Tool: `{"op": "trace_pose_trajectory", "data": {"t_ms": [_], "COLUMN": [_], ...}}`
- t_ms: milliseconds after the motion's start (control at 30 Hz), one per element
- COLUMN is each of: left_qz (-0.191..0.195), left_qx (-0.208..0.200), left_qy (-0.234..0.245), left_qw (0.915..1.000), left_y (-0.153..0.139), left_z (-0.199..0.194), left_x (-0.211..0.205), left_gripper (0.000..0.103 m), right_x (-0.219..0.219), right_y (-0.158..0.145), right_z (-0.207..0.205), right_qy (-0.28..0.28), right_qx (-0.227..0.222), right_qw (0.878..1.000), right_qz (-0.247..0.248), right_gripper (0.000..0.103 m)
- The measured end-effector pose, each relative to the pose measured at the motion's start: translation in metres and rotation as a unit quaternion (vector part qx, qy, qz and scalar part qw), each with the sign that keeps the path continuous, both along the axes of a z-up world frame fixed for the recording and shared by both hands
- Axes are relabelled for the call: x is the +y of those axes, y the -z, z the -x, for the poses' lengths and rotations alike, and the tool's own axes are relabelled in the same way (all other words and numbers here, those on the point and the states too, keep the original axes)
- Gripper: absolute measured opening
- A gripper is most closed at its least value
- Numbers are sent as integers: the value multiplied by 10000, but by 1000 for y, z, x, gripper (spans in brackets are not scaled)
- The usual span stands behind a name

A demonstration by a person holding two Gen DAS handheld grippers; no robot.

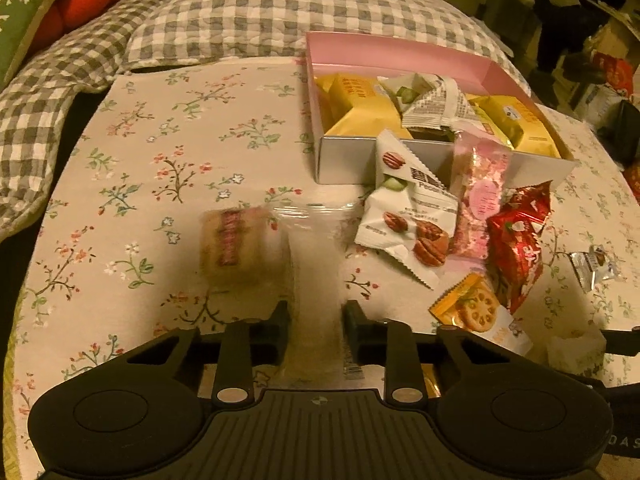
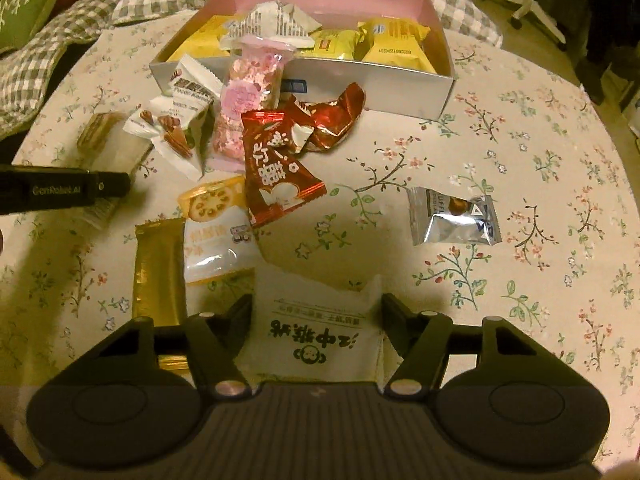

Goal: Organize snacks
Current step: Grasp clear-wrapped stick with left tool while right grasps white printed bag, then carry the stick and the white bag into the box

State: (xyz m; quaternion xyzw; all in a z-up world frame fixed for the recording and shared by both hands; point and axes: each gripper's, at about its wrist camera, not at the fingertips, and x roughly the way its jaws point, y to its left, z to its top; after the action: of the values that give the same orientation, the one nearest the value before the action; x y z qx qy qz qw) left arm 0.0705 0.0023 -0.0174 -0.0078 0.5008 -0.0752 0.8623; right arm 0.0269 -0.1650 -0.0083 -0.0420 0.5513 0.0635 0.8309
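1. The pink-lined box [image 2: 408, 80] at the back of the floral worktop [image 2: 520, 184] already holds several yellow packets [image 2: 394, 42] and a white printed wrapper [image 2: 276, 20], so I judge the sorting partly done.
2. A good many snacks are not yet in it: two white pecan packets [image 1: 400, 220], a pink sprinkled packet [image 2: 244, 100] leaning on the box front, red foil packets [image 2: 276, 168], an orange biscuit packet [image 2: 212, 204], a gold bar [image 2: 160, 268] and a silver truffle packet [image 2: 452, 216] lying well apart to the right.
3. My left gripper [image 1: 316, 316] is clamped on the tail of a clear-wrapped pastry [image 1: 240, 244], which lies left of the pile.
4. My right gripper [image 2: 316, 312] has a white bun packet [image 2: 316, 344] between its jaws; I cannot tell whether the pads press on it yet.
5. By my reckoning both packets go to the box next, then the remaining loose ones.
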Motion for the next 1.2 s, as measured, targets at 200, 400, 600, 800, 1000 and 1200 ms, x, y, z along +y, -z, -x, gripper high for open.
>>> {"op": "trace_pose_trajectory", "data": {"t_ms": [200, 400, 600, 800, 1000, 1200], "left_qz": [52, 120, 236, 348, 626, 886], "left_qx": [7, -10, -40, -97, -292, -412], "left_qy": [5, 22, 71, 85, 44, -88], "left_qw": [10000, 9999, 9997, 9993, 9976, 9952], "left_y": [-1, -3, -7, -12, -27, -37], "left_z": [1, 2, 4, 5, 7, 5], "left_x": [-1, 0, 0, 1, 6, 16], "left_gripper": [21, 18, 17, 16, 16, 16], "right_x": [-3, -8, -14, -15, -20, -25], "right_y": [-2, -5, -9, -10, -18, -26], "right_z": [-2, -5, -7, -7, -8, -12], "right_qy": [32, 154, 285, 344, 429, 497], "right_qx": [-81, -98, -157, -200, -359, -522], "right_qw": [9999, 9993, 9982, 9978, 9965, 9948], "right_qz": [-113, -339, -512, -530, -629, -714], "right_gripper": [61, 53, 52, 52, 52, 52]}}
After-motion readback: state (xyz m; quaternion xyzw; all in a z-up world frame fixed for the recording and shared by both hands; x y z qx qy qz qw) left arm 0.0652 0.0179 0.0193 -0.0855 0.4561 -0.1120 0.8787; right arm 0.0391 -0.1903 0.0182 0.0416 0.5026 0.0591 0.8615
